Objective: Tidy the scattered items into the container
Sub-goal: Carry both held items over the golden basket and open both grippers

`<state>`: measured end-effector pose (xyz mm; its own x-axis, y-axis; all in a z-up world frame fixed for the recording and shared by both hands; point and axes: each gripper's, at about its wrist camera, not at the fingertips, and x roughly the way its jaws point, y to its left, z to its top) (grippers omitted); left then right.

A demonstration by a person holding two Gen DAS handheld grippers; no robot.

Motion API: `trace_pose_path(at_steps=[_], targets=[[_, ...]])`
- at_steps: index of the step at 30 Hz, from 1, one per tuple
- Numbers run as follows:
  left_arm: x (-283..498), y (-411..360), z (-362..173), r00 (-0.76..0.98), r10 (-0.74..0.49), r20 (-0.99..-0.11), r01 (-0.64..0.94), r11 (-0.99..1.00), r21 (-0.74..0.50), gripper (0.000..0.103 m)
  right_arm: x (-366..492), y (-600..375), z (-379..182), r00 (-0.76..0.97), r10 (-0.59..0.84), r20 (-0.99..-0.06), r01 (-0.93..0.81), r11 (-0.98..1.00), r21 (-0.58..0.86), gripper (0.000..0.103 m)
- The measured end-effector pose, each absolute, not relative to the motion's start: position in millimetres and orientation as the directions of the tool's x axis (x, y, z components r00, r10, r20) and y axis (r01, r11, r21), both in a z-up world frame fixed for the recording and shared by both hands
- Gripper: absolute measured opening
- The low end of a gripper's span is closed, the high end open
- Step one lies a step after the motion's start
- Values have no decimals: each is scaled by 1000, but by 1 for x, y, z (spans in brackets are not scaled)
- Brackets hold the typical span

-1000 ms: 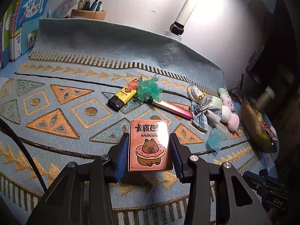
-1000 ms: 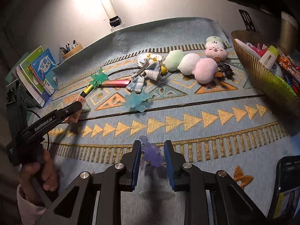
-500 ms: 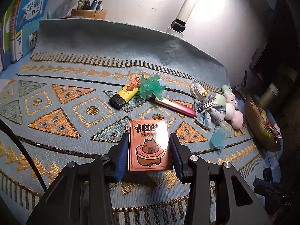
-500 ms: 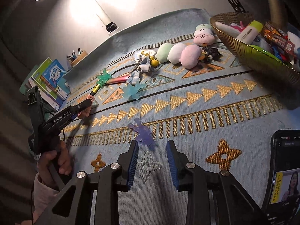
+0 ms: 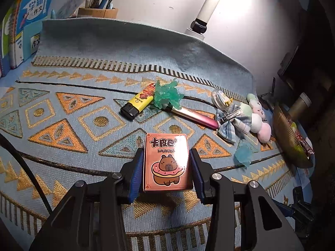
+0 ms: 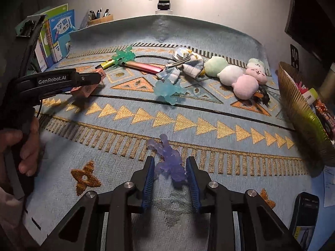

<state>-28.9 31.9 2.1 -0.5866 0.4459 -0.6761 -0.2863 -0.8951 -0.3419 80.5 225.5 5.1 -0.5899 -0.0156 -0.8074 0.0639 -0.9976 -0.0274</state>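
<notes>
Blue woven mat with gold triangle pattern covers the surface, lamp-lit from the back wall. Books stand at far left, pen holder behind the mat's rear edge. Gold ribbed basket sits at the mat's right edge, already holding bottles and packets. Row of pastel plush balls lies near the basket; plaid bow clip just left of them, touching the end of a pink pen. Yellow lighter next to a green jelly toy on the pen's other end. Light-blue jelly toy lies alone mid-mat. Phone at near right corner.

Left claw clamps a pink capybara card box, pads pressing both long sides, box lifted off the mat. Person's hand grips its handle.

Right claw sits low over the mat's near part, jaws closing around a purple jelly figure between them; right pad looks touching it, left pad shows a small gap.
</notes>
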Motion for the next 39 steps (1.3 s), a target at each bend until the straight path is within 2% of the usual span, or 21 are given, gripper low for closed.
trace_pose_path(at_steps=[3,6,11,14,18,21,25,29,30,33,36,39], targets=[[-26,32,4,-589,462,-663,-301,-887,-350,39,90,239,11,-572,-185,-799,81,-982,170,30],[-20,41,8,-578,478,-661,-339,-878,-339,39,102,258,27,-579,-365,-729,86,-917,390,30],[1,74,38,-536,563,-629,-438,-822,-363,39,122,305,56,-635,-446,-630,38,-833,552,30],[10,104,74,-519,636,-571,-523,-765,-377,39,138,347,80,-707,-393,-588,-21,-820,573,30],[11,165,111,-464,715,-524,-622,-684,-382,39,164,416,117,-812,-195,-551,-162,-830,534,30],[8,218,125,-424,755,-500,-684,-629,-370,39,168,469,129,-834,-64,-548,-289,-795,533,31],[-10,289,123,-336,796,-504,-726,-560,-400,39,156,525,124,-824,13,-566,-405,-712,574,31],[-25,343,114,-274,817,-507,-730,-520,-443,40,126,549,119,-814,23,-581,-434,-688,581,32],[-30,351,111,-258,819,-513,-722,-516,-460,48,125,555,118,-821,18,-570,-428,-681,594,33],[-43,359,103,-225,824,-521,-677,-516,-524,49,111,565,110,-816,-5,-577,-436,-651,621,54],[-44,347,103,-214,832,-512,-654,-512,-557,51,115,564,108,-825,-14,-564,-425,-644,636,58],[-37,322,109,-242,826,-510,-658,-526,-539,51,122,556,109,-821,-28,-571,-416,-656,630,59]])
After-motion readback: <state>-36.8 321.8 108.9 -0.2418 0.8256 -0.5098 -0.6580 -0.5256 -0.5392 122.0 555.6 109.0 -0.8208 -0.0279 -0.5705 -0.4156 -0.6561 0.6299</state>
